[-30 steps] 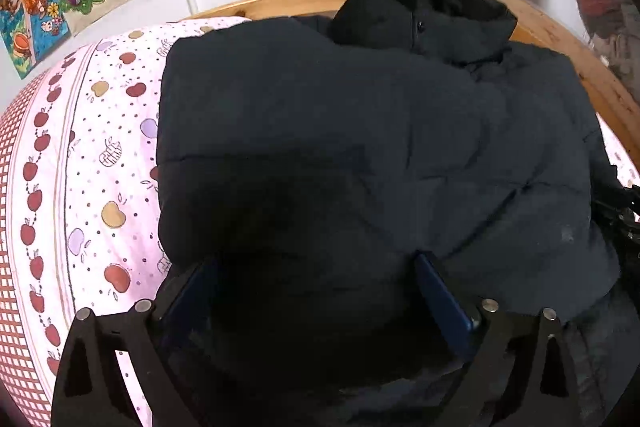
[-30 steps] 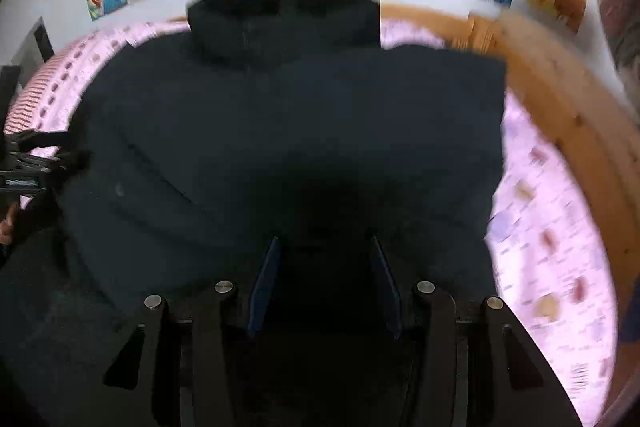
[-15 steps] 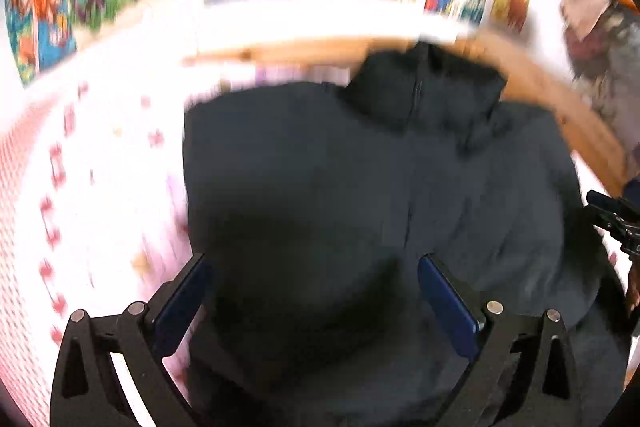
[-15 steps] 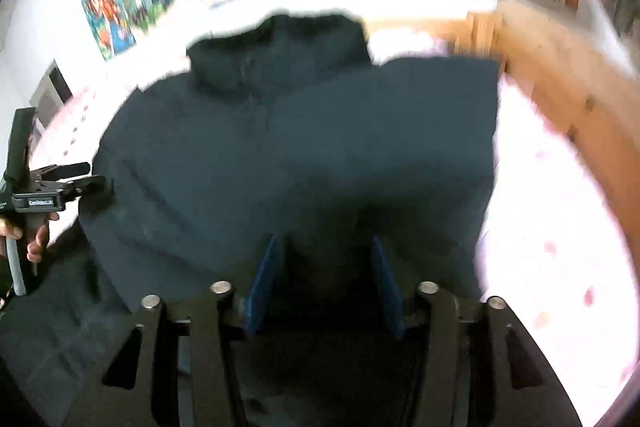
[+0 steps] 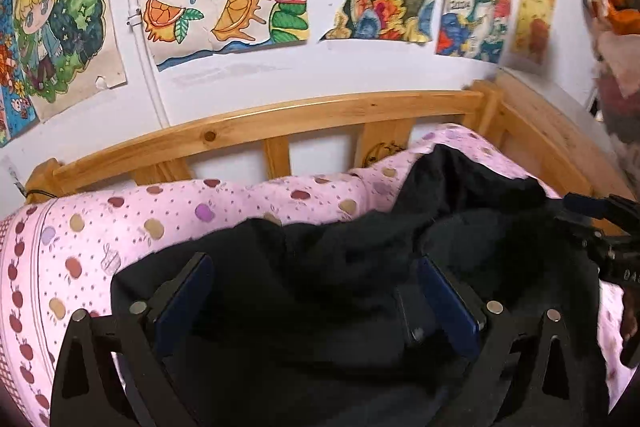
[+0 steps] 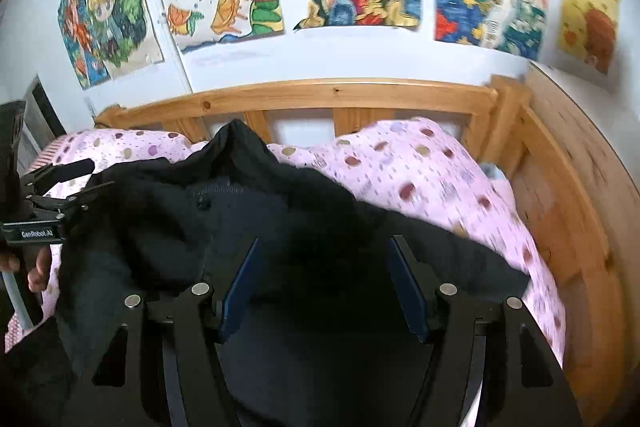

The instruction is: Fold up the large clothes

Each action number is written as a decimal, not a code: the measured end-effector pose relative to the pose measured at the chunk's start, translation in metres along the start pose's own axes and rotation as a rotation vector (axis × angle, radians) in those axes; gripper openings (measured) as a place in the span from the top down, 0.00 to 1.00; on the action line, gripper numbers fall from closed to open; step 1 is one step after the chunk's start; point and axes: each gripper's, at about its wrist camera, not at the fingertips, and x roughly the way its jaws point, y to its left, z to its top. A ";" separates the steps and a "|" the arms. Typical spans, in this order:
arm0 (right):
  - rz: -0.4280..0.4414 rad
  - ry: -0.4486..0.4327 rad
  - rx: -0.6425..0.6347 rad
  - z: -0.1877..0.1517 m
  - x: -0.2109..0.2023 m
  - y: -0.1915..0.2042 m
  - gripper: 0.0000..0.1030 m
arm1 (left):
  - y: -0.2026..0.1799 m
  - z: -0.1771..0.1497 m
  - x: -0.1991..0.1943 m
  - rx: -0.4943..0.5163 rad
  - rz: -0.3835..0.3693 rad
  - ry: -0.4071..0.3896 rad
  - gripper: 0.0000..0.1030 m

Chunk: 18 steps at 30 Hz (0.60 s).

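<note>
The left tool point(image 5: 312, 291) is standing wide at the bottom of its view, its jaws narrowing slightly, with bunched black fabric of the padded jacket point(image 5: 360, 259) lying between the blue pads point(image 5: 182, 301); whether they are pressing it I cannot tell. The right tool point(image 6: 322, 283) is opening at a middling gap, the jacket's dark cloth lying between and under its pads without a clear pinch. The jacket is sprawling across the lower centre of both views on the pink apple-print quilt point(image 5: 80, 247), its collar rising toward the wooden bed rail point(image 5: 280, 119). Judging by this, the hem-to-collar fold is being laid down. Next, both tools likely need to let go cleanly and smooth the doubled edge.
</note>
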 end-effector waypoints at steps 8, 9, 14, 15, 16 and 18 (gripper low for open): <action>-0.065 0.048 -0.042 0.021 0.043 0.013 0.80 | -0.006 0.016 0.025 0.033 -0.042 0.073 0.88; -0.071 0.035 -0.033 0.021 0.042 0.013 0.85 | -0.007 0.018 0.025 0.026 -0.038 0.066 0.91; -0.017 -0.065 0.007 0.016 0.007 0.007 0.93 | 0.016 0.015 -0.005 -0.062 -0.098 -0.037 0.93; -0.014 -0.088 0.011 0.011 -0.004 0.006 0.93 | 0.026 0.013 -0.013 -0.086 -0.114 -0.055 0.93; -0.008 -0.109 0.018 0.006 -0.014 0.004 0.95 | 0.032 0.010 -0.017 -0.097 -0.125 -0.066 0.93; -0.008 -0.137 0.021 -0.003 -0.026 -0.001 0.95 | 0.039 -0.002 -0.021 -0.076 -0.132 -0.064 0.94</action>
